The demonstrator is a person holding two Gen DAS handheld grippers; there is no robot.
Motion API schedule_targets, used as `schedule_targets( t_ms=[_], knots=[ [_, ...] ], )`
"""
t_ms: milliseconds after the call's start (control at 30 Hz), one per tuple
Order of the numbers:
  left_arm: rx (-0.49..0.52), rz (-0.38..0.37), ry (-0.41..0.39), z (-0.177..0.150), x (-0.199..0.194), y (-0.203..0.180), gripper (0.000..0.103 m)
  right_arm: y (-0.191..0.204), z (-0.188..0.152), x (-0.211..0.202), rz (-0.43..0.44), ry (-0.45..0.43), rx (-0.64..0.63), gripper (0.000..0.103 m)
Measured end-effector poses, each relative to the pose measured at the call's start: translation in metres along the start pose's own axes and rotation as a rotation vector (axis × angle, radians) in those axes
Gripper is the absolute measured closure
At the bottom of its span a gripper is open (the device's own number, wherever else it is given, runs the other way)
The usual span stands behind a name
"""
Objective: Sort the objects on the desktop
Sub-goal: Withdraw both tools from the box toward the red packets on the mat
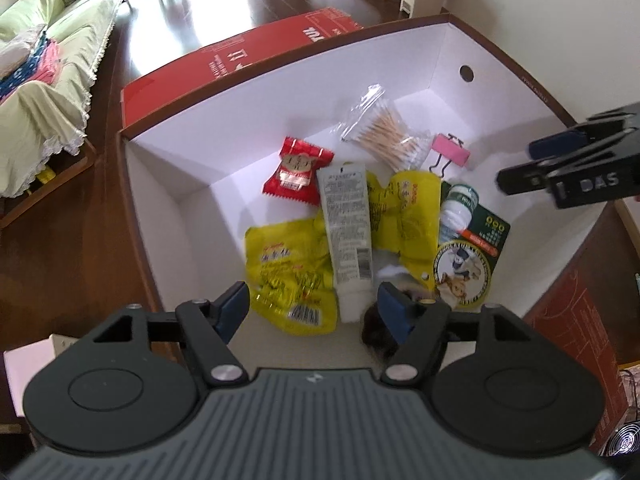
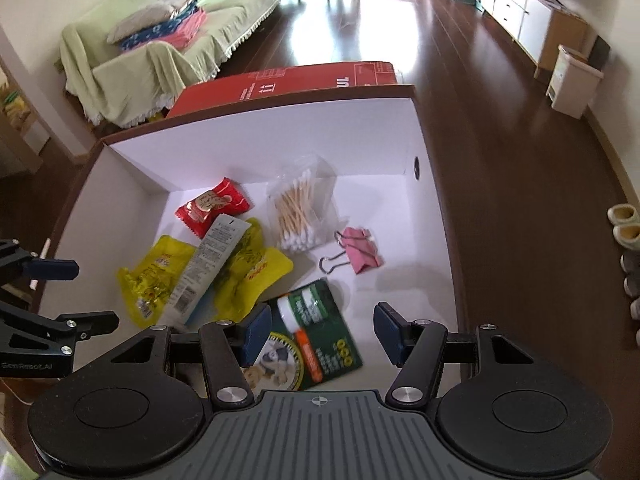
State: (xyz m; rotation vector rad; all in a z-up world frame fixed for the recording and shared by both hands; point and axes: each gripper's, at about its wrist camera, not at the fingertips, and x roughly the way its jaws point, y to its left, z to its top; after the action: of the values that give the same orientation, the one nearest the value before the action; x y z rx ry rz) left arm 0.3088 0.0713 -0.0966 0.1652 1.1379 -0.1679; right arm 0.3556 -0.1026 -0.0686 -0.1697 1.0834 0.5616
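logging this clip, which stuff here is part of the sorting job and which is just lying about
Part of the job, all inside the white box:
red snack packet
yellow snack bags
white tube
cotton swabs
pink binder clip
green carded bottle

Just lying about:
green-covered sofa
folded fabrics
bin
slippers

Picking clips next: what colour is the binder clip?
Pink binder clip, black wire handles; clearest in right wrist view.
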Motion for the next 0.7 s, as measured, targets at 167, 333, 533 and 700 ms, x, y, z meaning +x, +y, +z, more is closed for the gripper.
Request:
schedule_targets(
  t_ms=[167, 333, 533, 700],
  knots=[
    [-0.011, 0.020, -0.007, -0.008, -0.017, -0.004, 0.034, 0.004, -0.011, -0.026, 0.001, -0.047, 0.012, 0.043],
    [-0.002, 0.031, -0.041, -0.019, -0.042, -0.013, 0.034, 0.009, -0.022, -0.049, 0.009, -0.087, 0.023, 0.043],
    [0.004, 0.027, -0.081, -0.034, -0.070, -0.026, 0.033, 0.012, -0.041, -0.075, 0.017, -0.125, 0.039, 0.043],
    [0.023, 0.026, -0.107, -0.047, -0.089, -0.038, 0.033, 0.013, -0.061, -0.090, 0.013, -0.139, 0.048, 0.043]
  ],
)
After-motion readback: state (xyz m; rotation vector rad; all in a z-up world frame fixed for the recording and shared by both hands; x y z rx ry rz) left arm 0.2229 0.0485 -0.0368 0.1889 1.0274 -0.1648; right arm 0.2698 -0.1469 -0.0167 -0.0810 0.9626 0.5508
